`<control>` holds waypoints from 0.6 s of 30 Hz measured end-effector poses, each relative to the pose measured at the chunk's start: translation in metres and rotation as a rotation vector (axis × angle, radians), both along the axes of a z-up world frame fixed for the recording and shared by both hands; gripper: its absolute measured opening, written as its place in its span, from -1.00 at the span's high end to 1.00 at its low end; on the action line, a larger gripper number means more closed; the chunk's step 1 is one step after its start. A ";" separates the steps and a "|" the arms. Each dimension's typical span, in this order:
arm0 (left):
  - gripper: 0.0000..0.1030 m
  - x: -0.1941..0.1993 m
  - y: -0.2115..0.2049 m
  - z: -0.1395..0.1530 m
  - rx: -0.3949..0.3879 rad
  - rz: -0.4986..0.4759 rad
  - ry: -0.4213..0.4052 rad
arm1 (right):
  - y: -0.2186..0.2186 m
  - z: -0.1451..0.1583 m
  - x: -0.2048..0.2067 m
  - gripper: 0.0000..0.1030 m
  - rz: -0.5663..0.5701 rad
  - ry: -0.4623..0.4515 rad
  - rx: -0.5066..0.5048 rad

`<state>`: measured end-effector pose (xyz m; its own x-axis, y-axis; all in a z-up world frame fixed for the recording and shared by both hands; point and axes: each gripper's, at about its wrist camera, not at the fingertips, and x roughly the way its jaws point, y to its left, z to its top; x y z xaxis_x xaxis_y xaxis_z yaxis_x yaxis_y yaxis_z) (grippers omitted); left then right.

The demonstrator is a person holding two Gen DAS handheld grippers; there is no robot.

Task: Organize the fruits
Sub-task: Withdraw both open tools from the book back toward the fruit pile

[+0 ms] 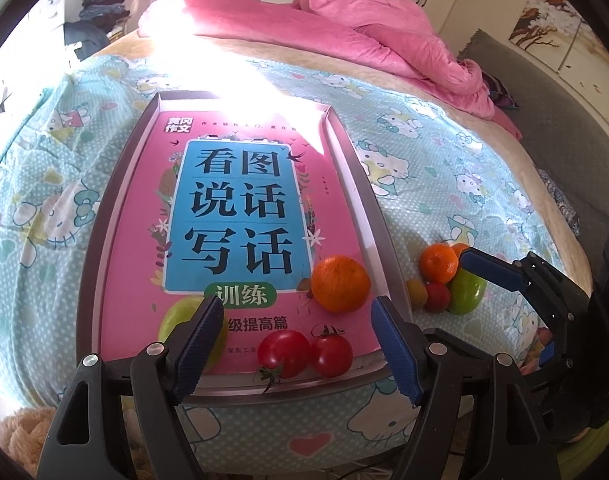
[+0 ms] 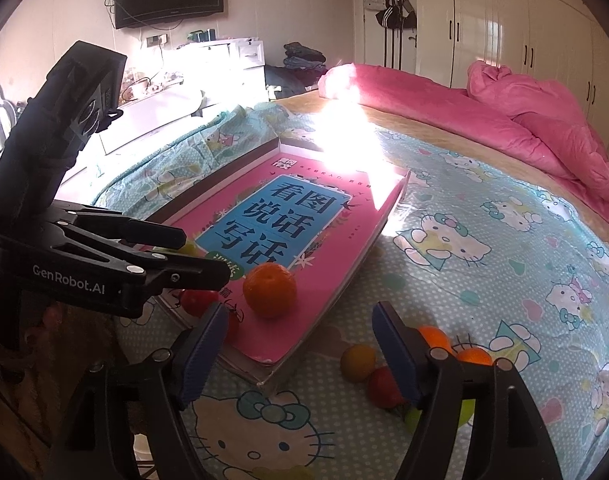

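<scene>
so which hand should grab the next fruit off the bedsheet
Right. Its open tongs hang by the loose pile, the small red fruit beside one pad. The left tongs hover over the grey-rimmed tray.

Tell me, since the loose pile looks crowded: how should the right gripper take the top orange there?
Grip the top orange across its round middle, coming from above. It sits highest on the pile, with the green apple and a red fruit tight beneath, so its sides low down are blocked.
</scene>
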<state>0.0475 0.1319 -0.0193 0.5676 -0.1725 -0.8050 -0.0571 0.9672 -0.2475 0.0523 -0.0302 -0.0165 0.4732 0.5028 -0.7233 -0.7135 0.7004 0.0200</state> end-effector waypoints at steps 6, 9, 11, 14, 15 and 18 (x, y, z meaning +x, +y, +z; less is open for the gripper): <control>-0.51 -0.002 0.001 0.003 0.000 0.004 -0.016 | -0.007 0.005 -0.002 -0.45 -0.018 -0.018 0.013; -0.51 -0.003 0.001 0.005 0.004 0.003 -0.027 | -0.011 0.009 -0.002 -0.49 -0.031 -0.026 0.026; -0.51 -0.004 0.000 0.006 0.003 0.001 -0.034 | -0.014 0.012 -0.003 -0.51 -0.039 -0.034 0.031; -0.51 -0.006 -0.001 0.009 0.005 -0.003 -0.047 | -0.019 0.016 -0.004 -0.52 -0.054 -0.047 0.042; -0.51 -0.007 -0.001 0.010 0.004 -0.005 -0.051 | -0.019 0.018 -0.004 -0.52 -0.058 -0.050 0.044; -0.51 -0.008 -0.003 0.012 0.002 -0.010 -0.061 | -0.025 0.021 -0.004 -0.54 -0.077 -0.060 0.053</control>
